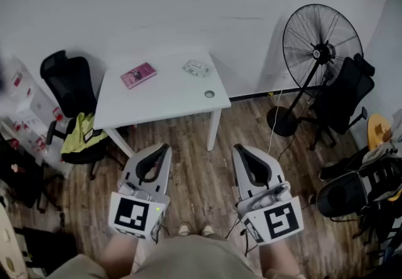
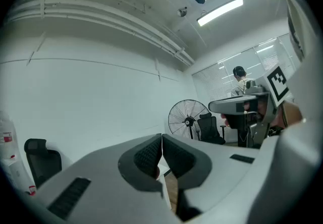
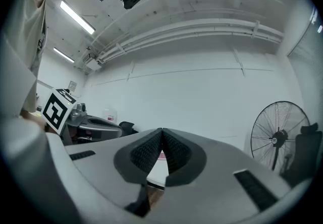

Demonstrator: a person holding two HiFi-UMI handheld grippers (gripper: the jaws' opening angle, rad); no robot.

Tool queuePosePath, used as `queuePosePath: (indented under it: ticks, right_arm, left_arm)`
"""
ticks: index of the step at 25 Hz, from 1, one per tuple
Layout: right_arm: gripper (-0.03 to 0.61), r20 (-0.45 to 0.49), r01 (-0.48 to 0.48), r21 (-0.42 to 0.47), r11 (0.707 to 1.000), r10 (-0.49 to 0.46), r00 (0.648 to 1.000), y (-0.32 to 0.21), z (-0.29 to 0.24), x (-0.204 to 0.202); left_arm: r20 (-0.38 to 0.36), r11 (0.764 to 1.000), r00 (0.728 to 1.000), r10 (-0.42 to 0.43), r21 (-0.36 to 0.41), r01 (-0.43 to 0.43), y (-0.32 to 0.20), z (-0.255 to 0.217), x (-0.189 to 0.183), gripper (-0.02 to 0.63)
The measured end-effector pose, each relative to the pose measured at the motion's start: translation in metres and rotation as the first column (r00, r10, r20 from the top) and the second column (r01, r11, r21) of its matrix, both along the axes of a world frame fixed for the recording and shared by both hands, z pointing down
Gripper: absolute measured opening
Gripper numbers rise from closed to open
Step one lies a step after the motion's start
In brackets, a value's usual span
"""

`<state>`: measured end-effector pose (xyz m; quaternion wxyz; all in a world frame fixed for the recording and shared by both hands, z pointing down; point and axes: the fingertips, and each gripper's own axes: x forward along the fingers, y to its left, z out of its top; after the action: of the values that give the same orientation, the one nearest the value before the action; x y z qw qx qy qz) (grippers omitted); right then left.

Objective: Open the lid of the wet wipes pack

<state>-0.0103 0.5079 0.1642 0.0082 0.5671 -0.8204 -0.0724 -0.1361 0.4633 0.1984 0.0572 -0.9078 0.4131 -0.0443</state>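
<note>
On the white table, in the head view, lie a flat pink pack at the left and a pale, clear-wrapped pack at the back right. Which of them is the wet wipes pack I cannot tell. Both grippers hang well short of the table, above the wooden floor and close to the person's body. My left gripper is shut with nothing between its pads. My right gripper is shut and empty too. A sliver of the pink pack shows behind the right jaws.
A small round object lies near the table's front right corner. A standing fan and a black chair are at the right. Another black chair with a yellow garment stands at the left, beside white boxes.
</note>
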Motion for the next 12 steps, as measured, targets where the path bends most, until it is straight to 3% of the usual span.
queuePosePath:
  ticks: [12]
  right_arm:
    - [0.025, 0.033, -0.003, -0.007, 1.000, 0.003, 0.999, 0.004, 0.005, 0.026]
  left_arm:
    - [0.010, 1.000, 1.000, -0.018, -0.010, 0.018, 0.005, 0.002, 0.020, 0.023]
